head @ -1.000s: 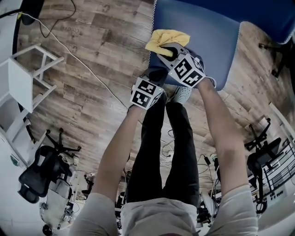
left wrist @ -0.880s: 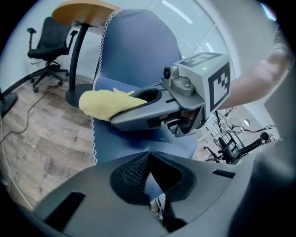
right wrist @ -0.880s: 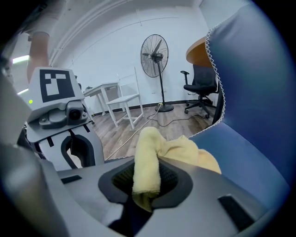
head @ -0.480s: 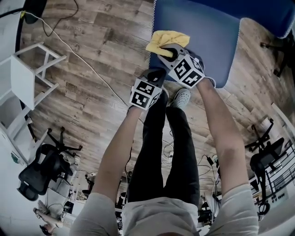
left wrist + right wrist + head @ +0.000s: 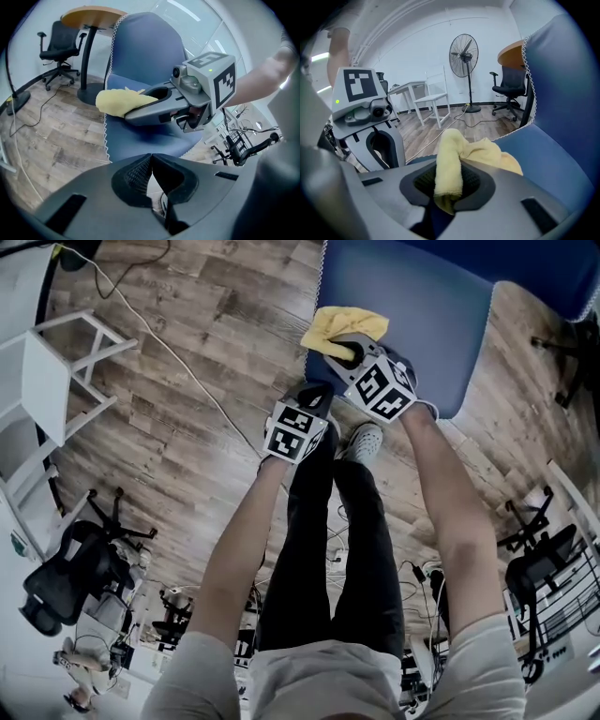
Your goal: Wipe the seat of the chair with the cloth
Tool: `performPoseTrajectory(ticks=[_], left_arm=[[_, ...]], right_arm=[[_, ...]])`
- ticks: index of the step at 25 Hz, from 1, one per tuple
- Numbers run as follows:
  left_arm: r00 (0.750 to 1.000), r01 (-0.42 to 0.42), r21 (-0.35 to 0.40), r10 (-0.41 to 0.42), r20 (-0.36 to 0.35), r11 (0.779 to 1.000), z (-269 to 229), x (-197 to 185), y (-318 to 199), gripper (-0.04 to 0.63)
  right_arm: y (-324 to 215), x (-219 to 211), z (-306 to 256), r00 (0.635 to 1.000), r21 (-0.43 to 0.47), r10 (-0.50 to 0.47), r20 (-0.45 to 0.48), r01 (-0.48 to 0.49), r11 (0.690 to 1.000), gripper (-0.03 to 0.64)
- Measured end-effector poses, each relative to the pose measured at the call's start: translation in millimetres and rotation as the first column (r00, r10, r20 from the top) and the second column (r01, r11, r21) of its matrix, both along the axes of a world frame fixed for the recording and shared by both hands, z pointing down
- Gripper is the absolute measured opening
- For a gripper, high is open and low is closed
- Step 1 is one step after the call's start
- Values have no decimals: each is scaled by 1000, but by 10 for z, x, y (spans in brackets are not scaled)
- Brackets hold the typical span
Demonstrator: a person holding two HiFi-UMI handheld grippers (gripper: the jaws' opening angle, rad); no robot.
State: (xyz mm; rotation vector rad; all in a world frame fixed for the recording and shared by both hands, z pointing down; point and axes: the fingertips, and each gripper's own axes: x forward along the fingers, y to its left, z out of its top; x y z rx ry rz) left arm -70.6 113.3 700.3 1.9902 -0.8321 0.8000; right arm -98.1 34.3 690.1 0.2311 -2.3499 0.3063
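Plank floor (image 5: 187, 437), blue seat (image 5: 422, 324); right tongs (image 5: 345, 351) tight on yellow cloth (image 5: 342, 322), left tongs (image 5: 151, 174) closed, empty.

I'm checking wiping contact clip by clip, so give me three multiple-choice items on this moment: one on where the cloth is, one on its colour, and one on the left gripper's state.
1. Where is the cloth?
A. on the wooden floor
B. on the blue chair seat, near its edge
C. on the white stool

2. What colour is the cloth?
A. red
B. yellow
C. green

3. How is the left gripper?
A. shut on the cloth
B. wide open
C. shut on nothing

Answers:
1 B: the head view shows the cloth on the chair seat by its edge, pinched in the right gripper.
2 B: it is yellow in every view.
3 C: in the left gripper view the jaws meet with nothing between them, and the cloth sits ahead in the other gripper.
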Motion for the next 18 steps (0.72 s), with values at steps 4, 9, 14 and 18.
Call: performPoseTrajectory(ticks=[4, 9, 14, 18], left_arm=[[998, -11, -68, 15, 66, 998, 131, -101, 295, 28], [993, 16, -127, -1, 118, 992, 255, -297, 773, 28], [992, 44, -131, -27, 127, 990, 253, -353, 964, 28], [990, 89, -97, -77, 120, 991, 170, -316, 838, 28]], right_arm=[[172, 3, 6, 1000, 3, -23, -6, 23, 1000, 71], [378, -7, 12, 999, 5, -37, -11, 37, 999, 71], [463, -4, 12, 1000, 20, -11, -21, 12, 1000, 70], [646, -19, 18, 999, 32, -23, -25, 24, 999, 71]])
